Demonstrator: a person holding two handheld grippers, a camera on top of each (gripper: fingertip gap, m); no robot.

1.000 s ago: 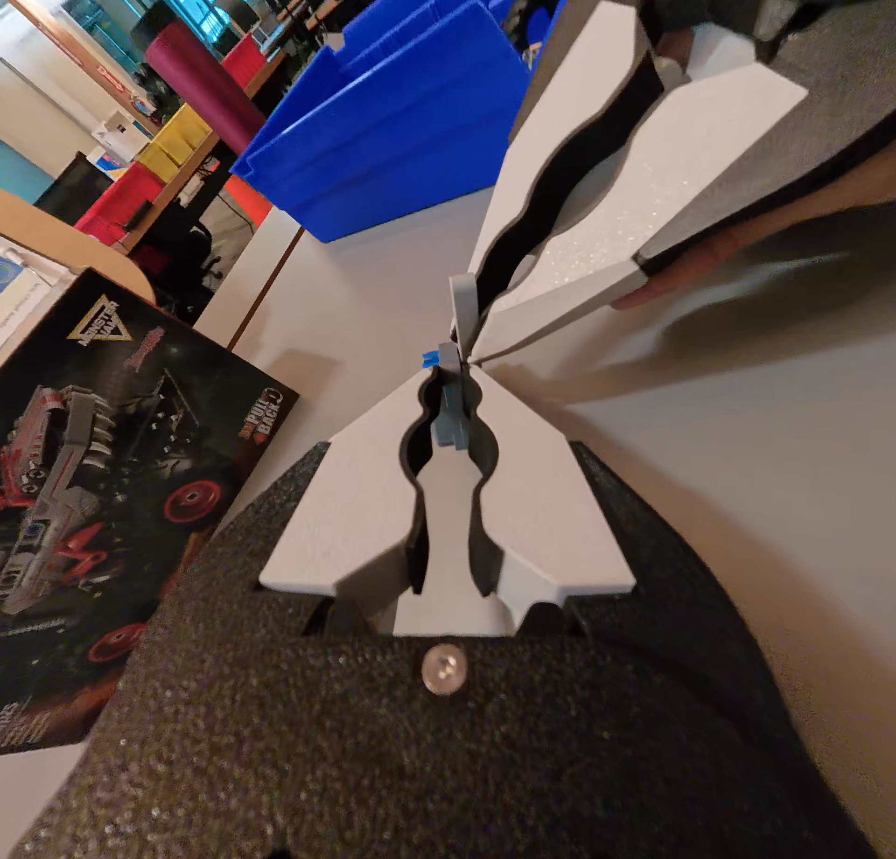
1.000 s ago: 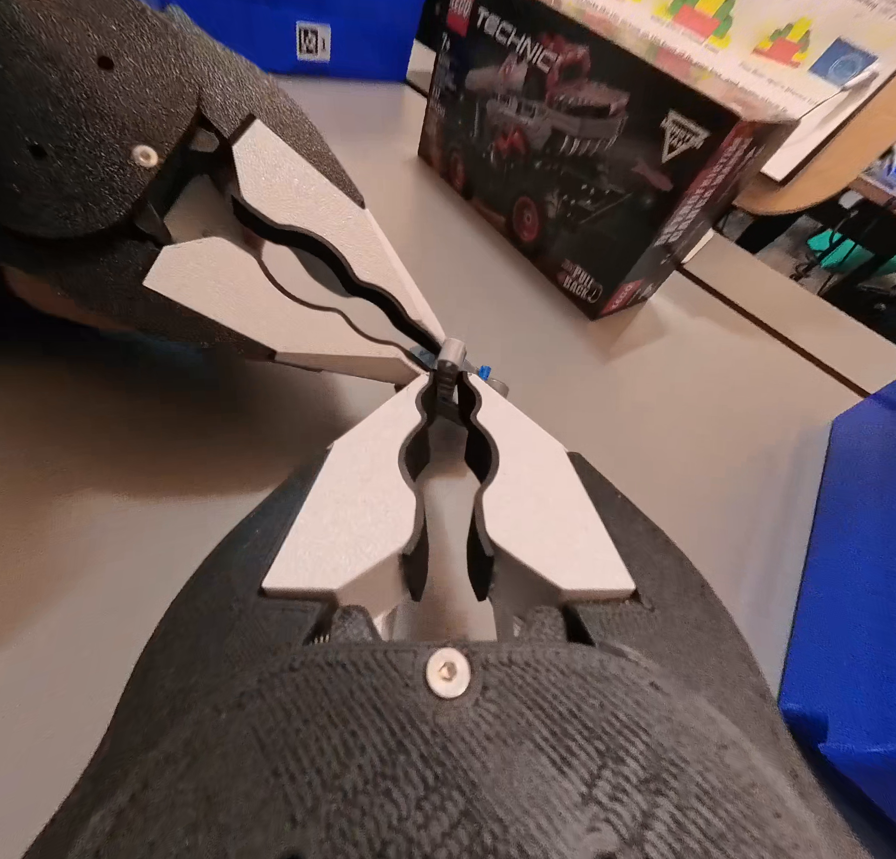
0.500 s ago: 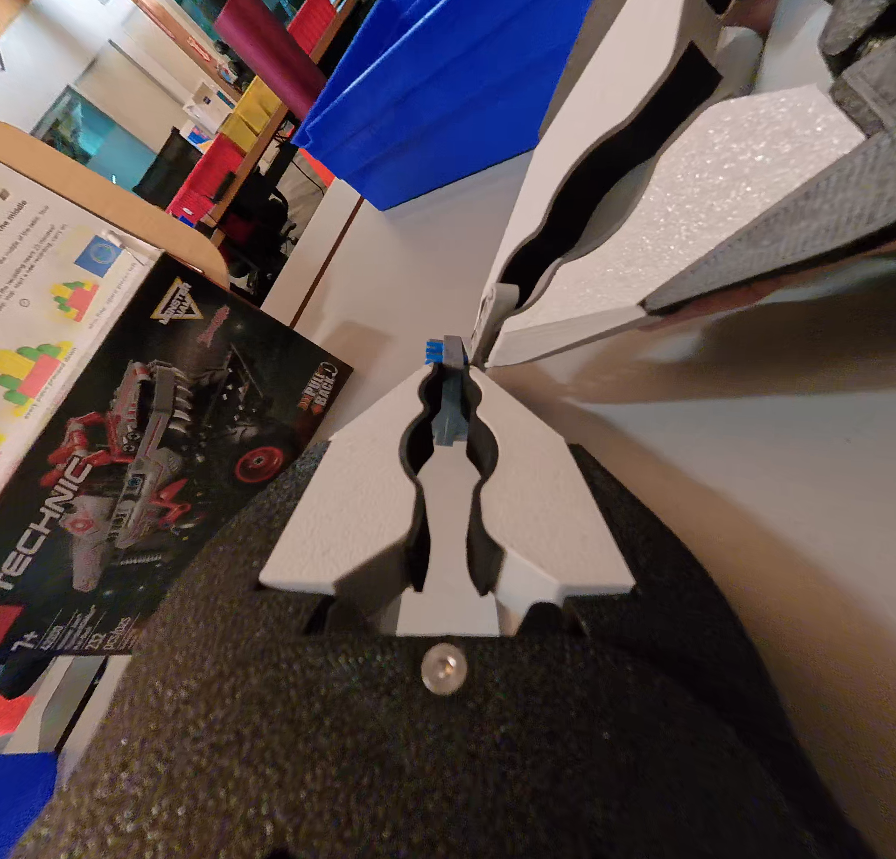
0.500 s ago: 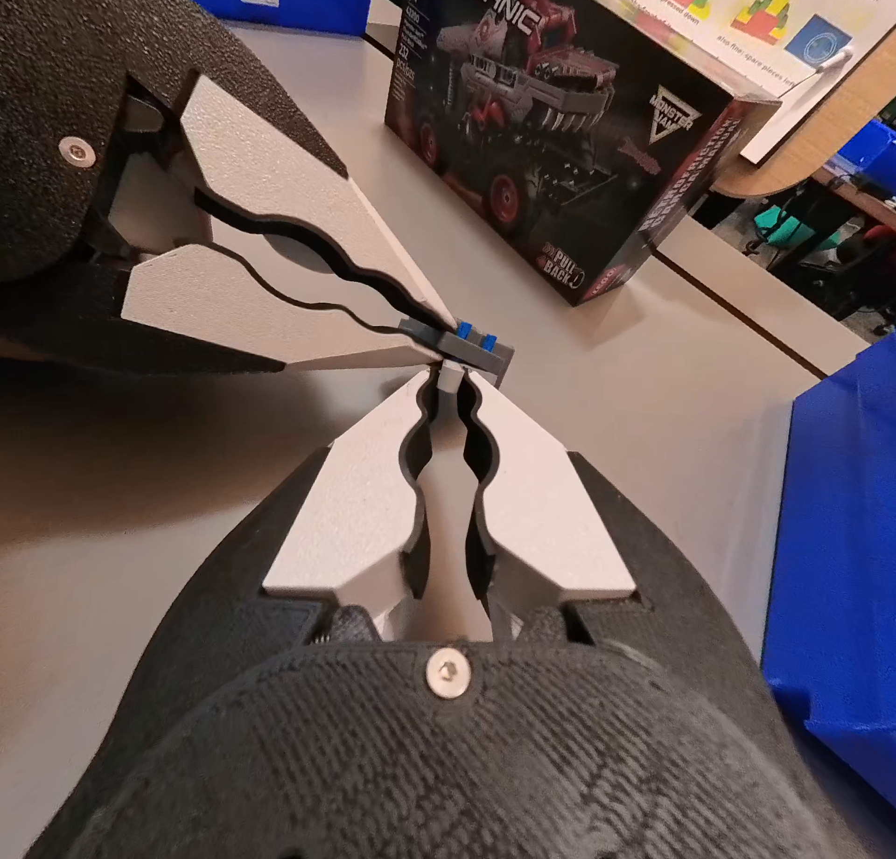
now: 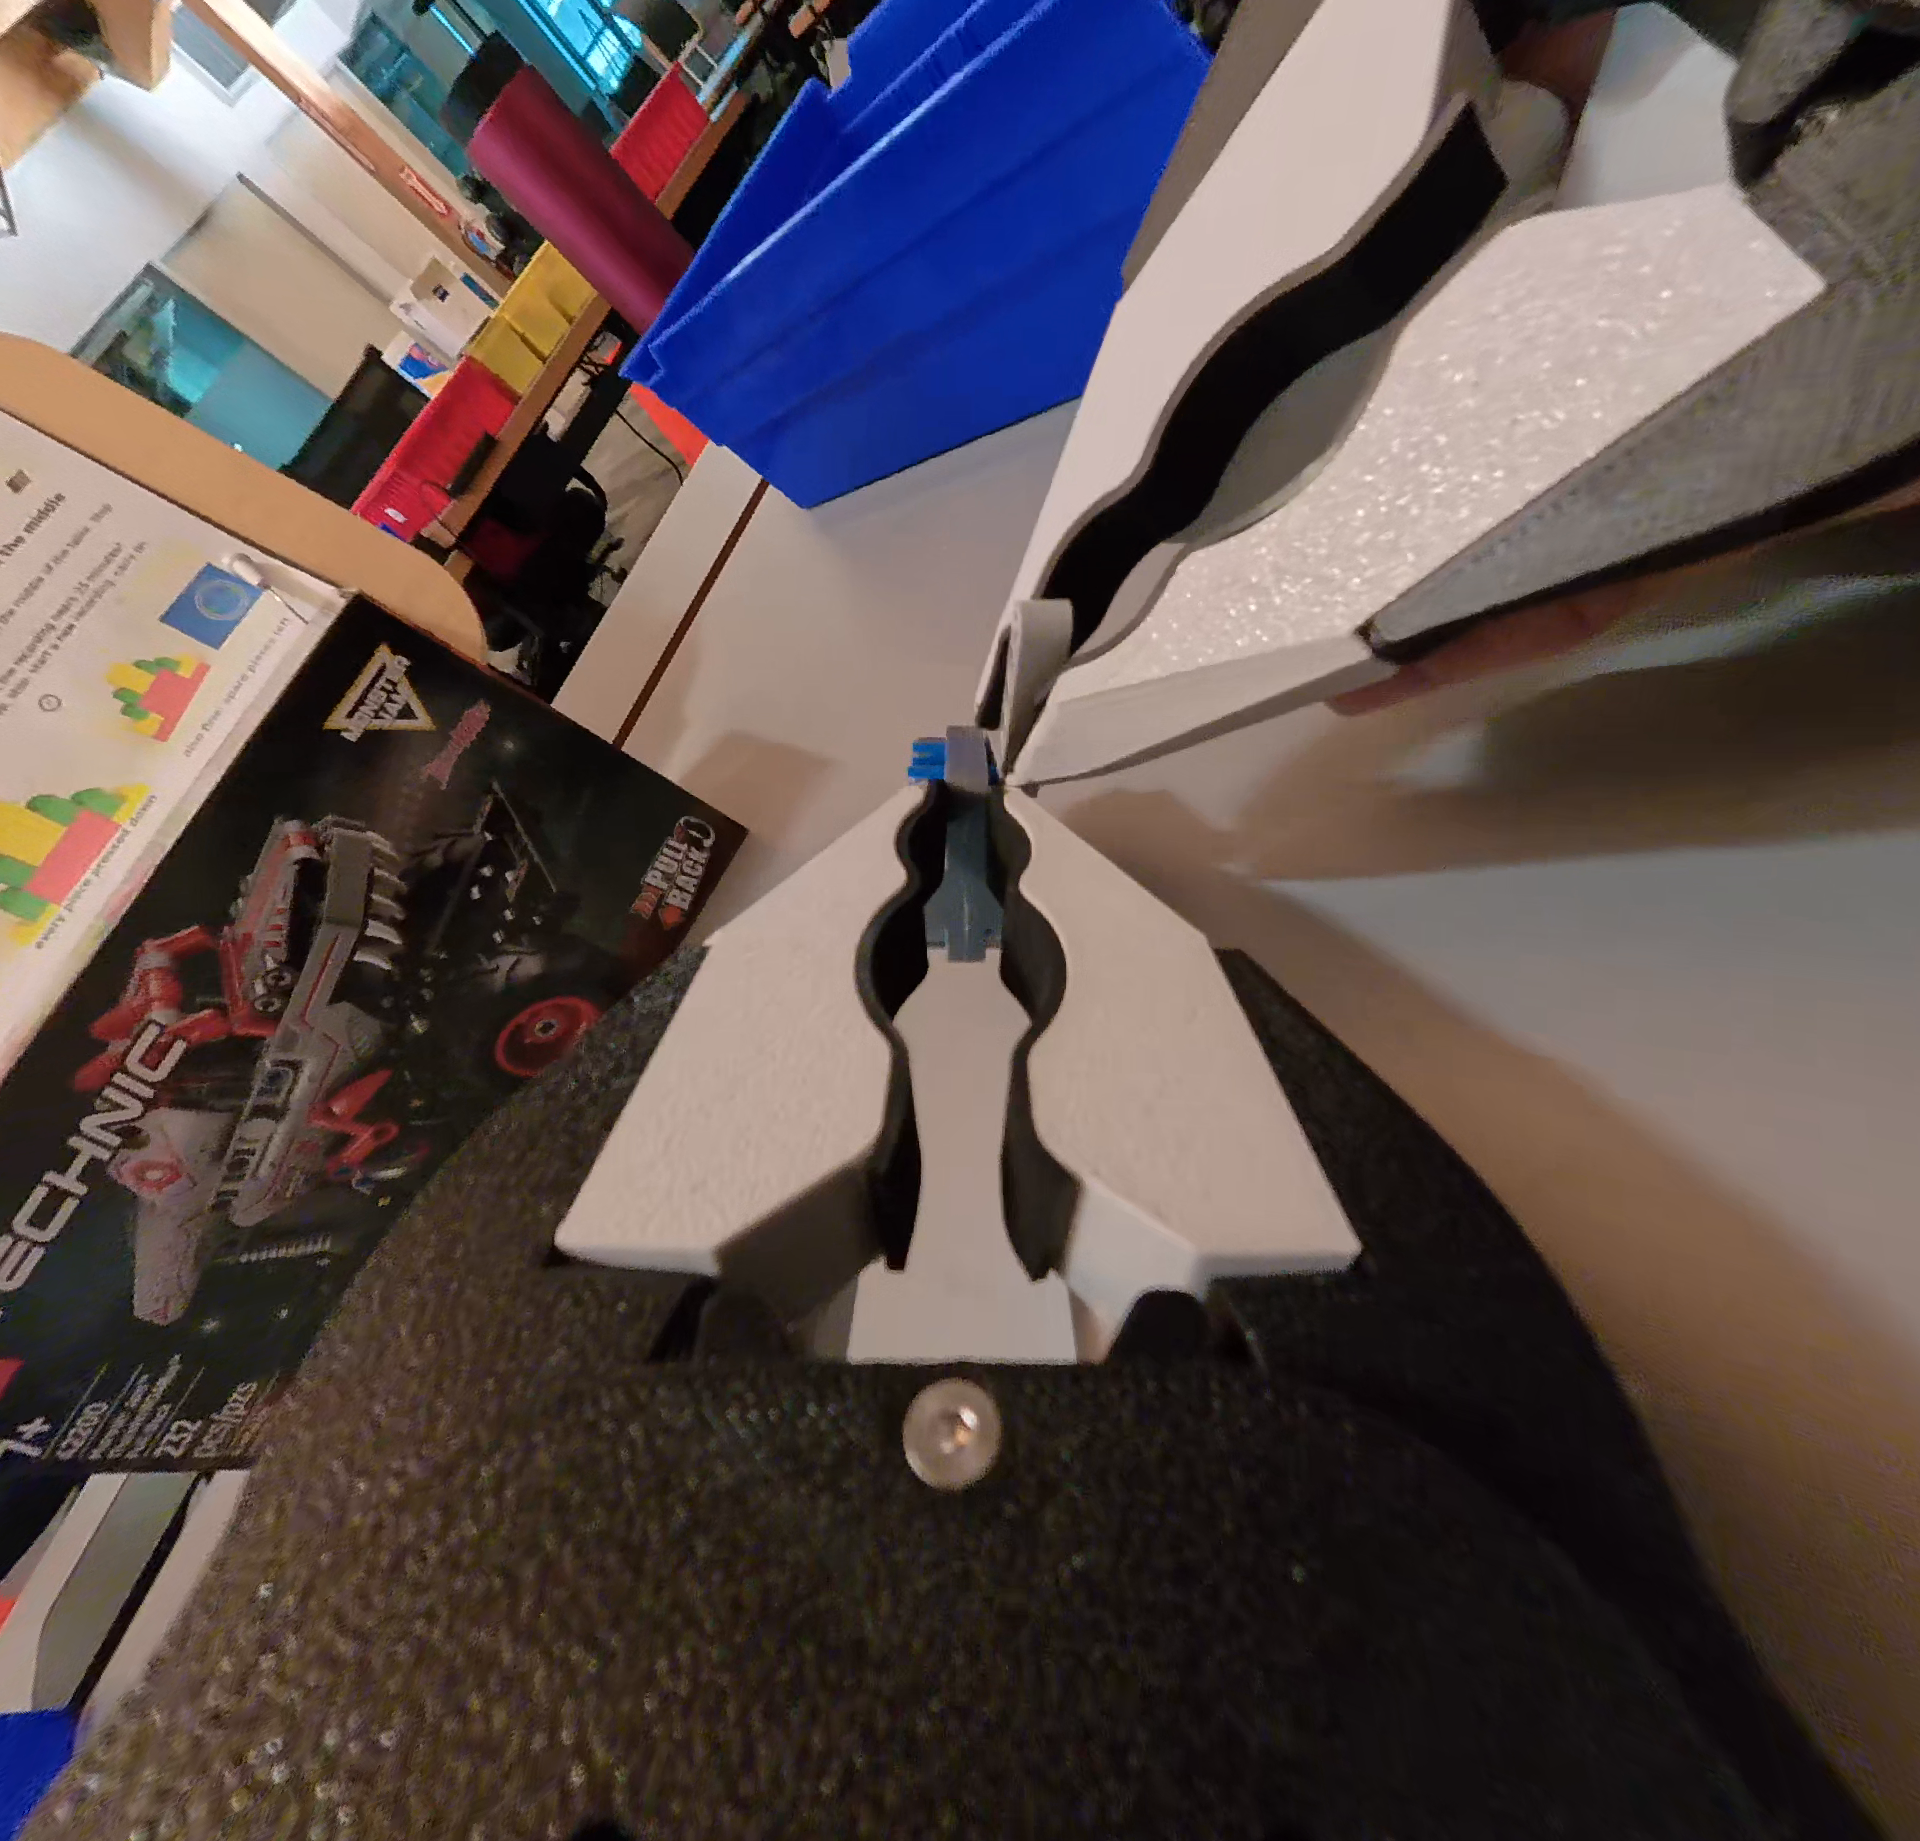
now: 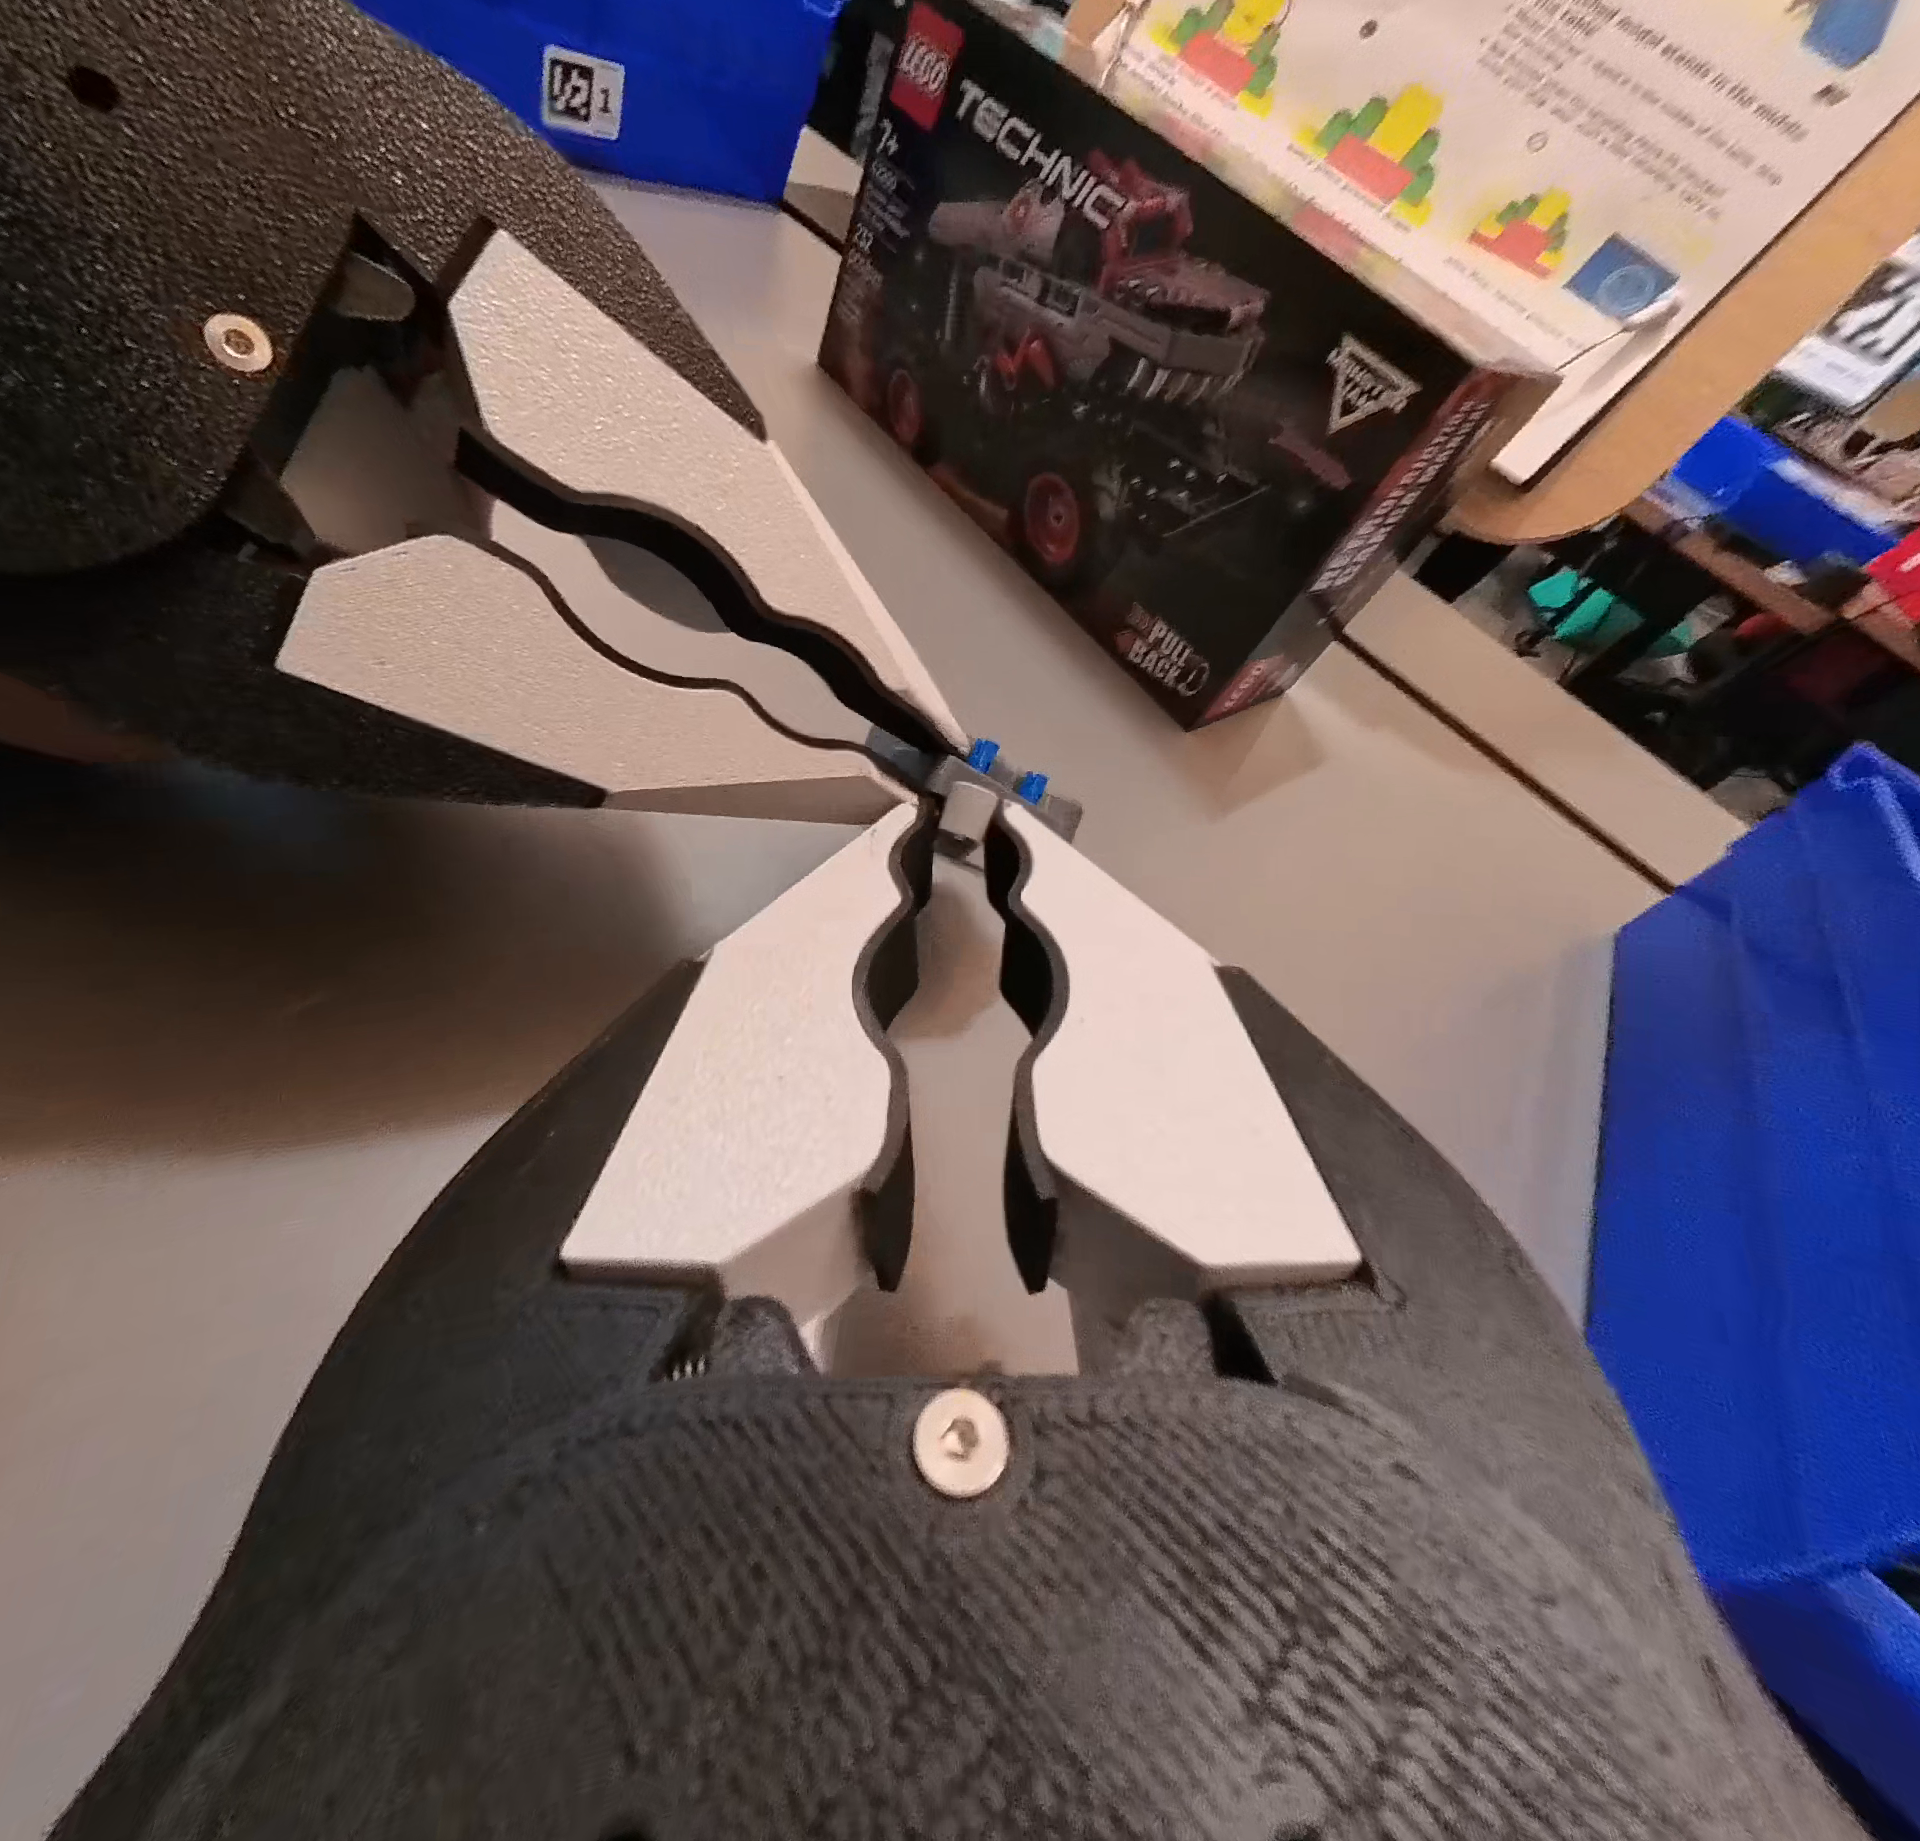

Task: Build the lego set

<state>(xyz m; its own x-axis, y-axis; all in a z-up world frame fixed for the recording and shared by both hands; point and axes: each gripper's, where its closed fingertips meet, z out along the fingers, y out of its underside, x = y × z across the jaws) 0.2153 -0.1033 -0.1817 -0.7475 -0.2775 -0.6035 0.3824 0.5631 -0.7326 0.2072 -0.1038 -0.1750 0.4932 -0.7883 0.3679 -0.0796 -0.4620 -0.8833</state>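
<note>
My left gripper (image 5: 961,804) is shut on a dark grey Lego beam (image 5: 962,892) with blue pins (image 5: 923,761) sticking out at its far end. My right gripper (image 6: 956,827) is shut on a small light grey Lego piece (image 6: 966,815). The two grippers meet tip to tip above the table, and the light grey piece touches the beam (image 6: 1044,809) beside the blue pins (image 6: 982,752). In the left wrist view the right gripper (image 5: 1023,721) comes in from the upper right with the light grey piece (image 5: 1034,648). In the right wrist view the left gripper (image 6: 930,742) comes in from the upper left.
The black Lego set box (image 5: 312,1012) stands on the pale table (image 5: 1558,1064), left of the grippers; it is behind them in the right wrist view (image 6: 1143,420). Blue bins (image 5: 914,264) (image 6: 1766,1220) sit around. A board with printed brick pictures (image 6: 1507,77) leans behind the box.
Both grippers have tilted and shifted a little while staying shut and tip to tip. The light grey piece now sits against the beam's side, close to the blue pins.
</note>
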